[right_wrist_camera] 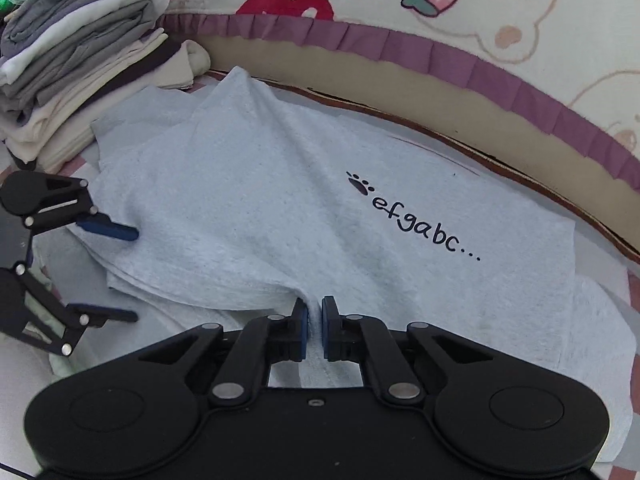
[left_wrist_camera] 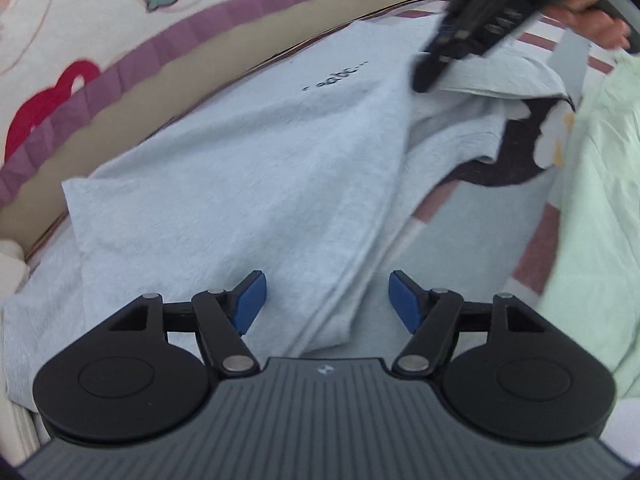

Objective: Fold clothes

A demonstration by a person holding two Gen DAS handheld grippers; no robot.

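A light blue T-shirt (right_wrist_camera: pixel 280 200) with a black paw print and "efgabc..." lettering (right_wrist_camera: pixel 416 224) lies partly folded on the bed. It also shows in the left wrist view (left_wrist_camera: pixel 240 184). My right gripper (right_wrist_camera: pixel 315 326) is shut on a fold of the shirt's near edge. In the left wrist view the right gripper (left_wrist_camera: pixel 424 80) shows as a dark blur at the shirt's far side. My left gripper (left_wrist_camera: pixel 327 300) is open and empty, just above the shirt's edge. It also shows in the right wrist view (right_wrist_camera: pixel 134 276), open, at the shirt's left edge.
A stack of folded grey and cream clothes (right_wrist_camera: pixel 80 60) stands at the far left. A cartoon-print cushion with a purple ruffle (right_wrist_camera: pixel 400 44) borders the far side. A pale green garment (left_wrist_camera: pixel 600 200) and a dark flowered cloth (left_wrist_camera: pixel 532 140) lie to the right.
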